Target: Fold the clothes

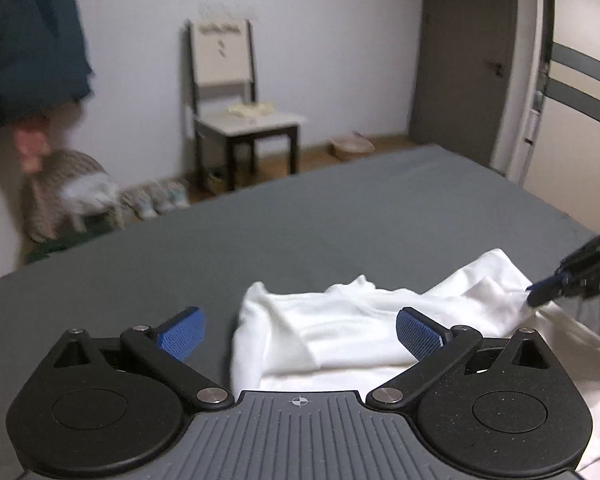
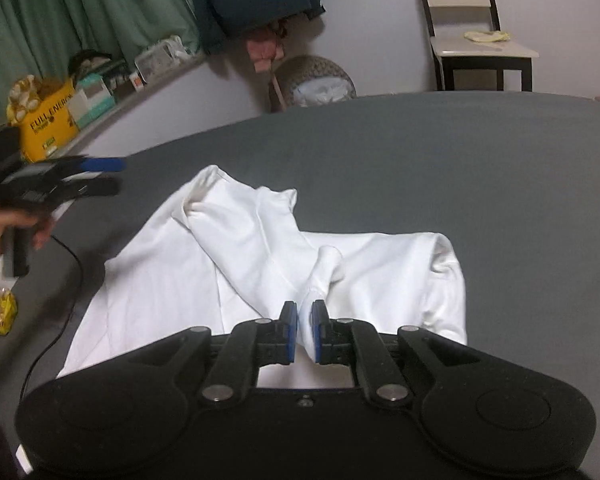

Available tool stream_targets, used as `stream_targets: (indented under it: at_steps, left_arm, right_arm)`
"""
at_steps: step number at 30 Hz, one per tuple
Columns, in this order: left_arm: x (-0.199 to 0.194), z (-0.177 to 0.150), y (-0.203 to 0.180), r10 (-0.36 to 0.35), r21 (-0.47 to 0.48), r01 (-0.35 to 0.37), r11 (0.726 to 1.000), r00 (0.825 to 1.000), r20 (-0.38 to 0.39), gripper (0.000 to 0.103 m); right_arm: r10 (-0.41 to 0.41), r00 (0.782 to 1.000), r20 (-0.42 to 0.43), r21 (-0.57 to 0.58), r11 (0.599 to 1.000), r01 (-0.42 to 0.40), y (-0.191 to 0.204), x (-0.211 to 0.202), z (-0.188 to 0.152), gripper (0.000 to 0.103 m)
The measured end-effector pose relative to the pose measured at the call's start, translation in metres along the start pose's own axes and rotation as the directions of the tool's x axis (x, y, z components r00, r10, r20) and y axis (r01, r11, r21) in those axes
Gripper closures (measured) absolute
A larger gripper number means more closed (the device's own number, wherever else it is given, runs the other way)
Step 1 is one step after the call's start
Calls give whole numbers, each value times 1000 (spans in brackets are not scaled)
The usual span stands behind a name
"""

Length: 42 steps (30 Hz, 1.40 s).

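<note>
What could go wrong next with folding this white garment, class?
1. The right gripper pinches only a small bunched ridge of the white garment, so the cloth may slip out or fold unevenly.
2. The left gripper is open, holding nothing; a one-sided pull could drag the garment across the grey bed.

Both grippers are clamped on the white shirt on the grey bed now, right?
Not quite. Only the right gripper is shut on the white shirt on the grey bed; the left gripper is open and grips nothing, as the left wrist view shows.
</note>
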<state>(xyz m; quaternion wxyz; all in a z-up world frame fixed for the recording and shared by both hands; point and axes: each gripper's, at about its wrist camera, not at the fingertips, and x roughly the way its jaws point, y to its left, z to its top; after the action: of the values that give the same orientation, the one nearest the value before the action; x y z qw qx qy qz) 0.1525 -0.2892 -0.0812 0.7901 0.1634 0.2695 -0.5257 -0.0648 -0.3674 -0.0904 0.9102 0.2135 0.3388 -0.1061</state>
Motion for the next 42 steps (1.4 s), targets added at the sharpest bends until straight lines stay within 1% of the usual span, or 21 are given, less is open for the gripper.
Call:
stream_targets:
  at_steps: [4, 5, 7, 8, 9, 11, 14, 16, 17, 18, 19, 20, 23, 25, 26, 28, 31, 34, 37, 40, 42]
  left_arm:
    - [47, 28, 10, 15, -14, -16, 1000, 996, -91, 0]
    - [60, 31, 11, 40, -14, -42, 999, 992, -122, 2]
    - [86, 35, 15, 81, -19, -86, 996, 979, -190, 14]
    - [96, 36, 15, 87, -13, -92, 996, 973, -212, 26]
    - [107, 36, 16, 93, -6, -97, 995, 968, -233, 33]
    - [120, 36, 14, 73, 4, -75, 997, 964, -256, 33]
    - [129, 30, 10, 28, -1, -29, 1000, 957, -288, 33]
    - [134, 26, 7, -3, -6, 1, 1000, 951, -309, 48]
    - [137, 24, 5, -18, -9, 16, 1000, 947, -320, 74]
    - [134, 23, 4, -22, -10, 20, 1000, 951, -309, 89]
    - [131, 21, 2, -25, -10, 23, 1000, 955, -297, 89]
    - [128, 19, 0, -27, -11, 25, 1000, 958, -284, 94]
    - [119, 14, -5, -35, -13, 33, 999, 969, -246, 96]
    - [108, 12, -8, -42, -15, 40, 999, 977, -210, 97]
    - [100, 12, -9, -47, -16, 45, 999, 982, -185, 97]
    - [84, 11, -10, -58, -7, 57, 998, 989, -134, 98]
    - [42, 6, -18, -79, 34, 80, 996, 996, -33, 98]
    - [-4, -10, -18, -102, 59, 99, 993, 993, 61, 98]
    - [-48, -40, -19, -132, 106, 119, 987, 983, 124, 97]
    - [-85, -80, -27, -161, 176, 132, 975, 974, 158, 97]
    - [-103, -112, -38, -192, 218, 159, 963, 971, 141, 97]
  right_arm:
    - [0, 1000, 7, -30, 1000, 0, -1, 5, -2, 93]
    - [-8, 1000, 4, -48, 999, 8, -2, 5, -1, 91]
    - [-25, 1000, -2, -83, 996, 24, -2, 5, 1, 85]
    - [-33, 999, -5, -100, 994, 33, -3, 5, 2, 79]
    - [-39, 999, -8, -116, 993, 38, -3, 5, 3, 74]
    - [-30, 999, -19, -138, 990, 27, -4, 4, 6, 70]
    - [-18, 999, -38, -176, 984, 11, -2, 5, 10, 58]
    - [-12, 999, -41, -183, 983, 5, -2, 7, 14, 57]
    - [-11, 999, -44, -179, 984, 3, -2, 9, 16, 56]
    - [-13, 999, -52, -170, 985, 4, -3, 12, 18, 56]
    - [-16, 998, -60, -160, 987, 6, -5, 15, 20, 56]
    - [-17, 998, -68, -151, 989, 6, -6, 19, 22, 56]
    - [-7, 996, -87, -115, 993, -3, -10, 30, 27, 58]
    - [11, 993, -118, -79, 997, -20, -12, 39, 29, 67]
    - [17, 991, -130, -60, 998, -24, -12, 42, 30, 78]
    - [32, 991, -132, -19, 999, -35, -13, 42, 31, 91]
    - [67, 995, -79, 1, 998, -67, -8, 24, 32, 93]
    - [137, 991, -10, -29, 990, -137, 4, -10, 29, 93]
    - [176, 984, 23, -121, 978, -172, 18, -48, 15, 94]
    - [204, 979, -14, -189, 961, -203, 25, -73, -10, 94]
    - [205, 975, -84, -215, 952, -218, 28, -78, -30, 94]
